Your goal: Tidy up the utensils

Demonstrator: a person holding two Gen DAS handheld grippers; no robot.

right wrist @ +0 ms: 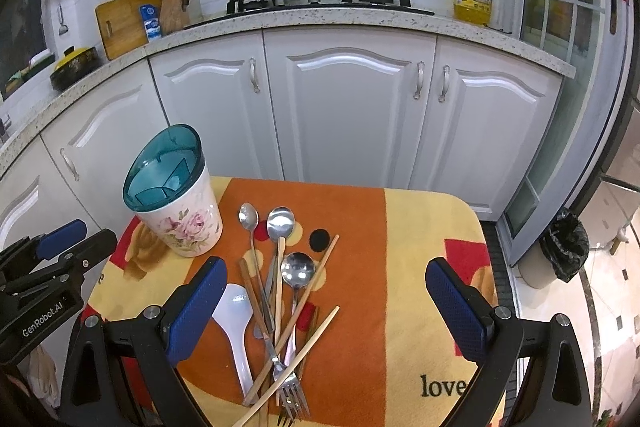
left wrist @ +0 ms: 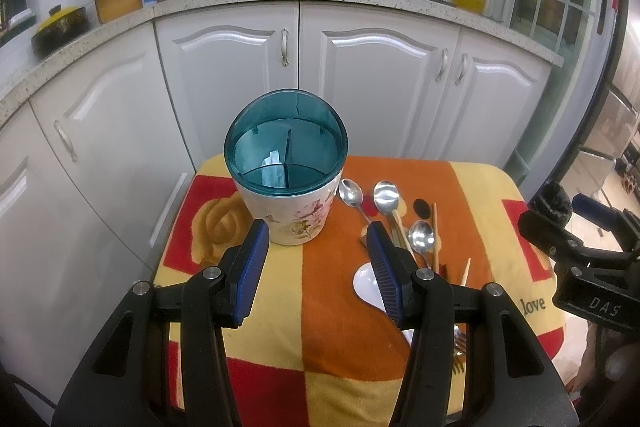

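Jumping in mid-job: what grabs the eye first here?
The floral utensil holder with its teal divided insert stands at the table's far left corner. Beside it, a loose heap of spoons, chopsticks, forks and a white rice paddle lies on the orange-yellow cloth. Both grippers hover open, empty.

Ahead of the left claw (left wrist: 318,239), a glossy floral holder (left wrist: 294,217) with a translucent teal plastic insert (left wrist: 285,143). Shiny metal spoons (right wrist: 282,223), matt wooden chopsticks (right wrist: 320,267), a smooth white plastic paddle (right wrist: 236,323), fuzzy cloth (right wrist: 420,267).
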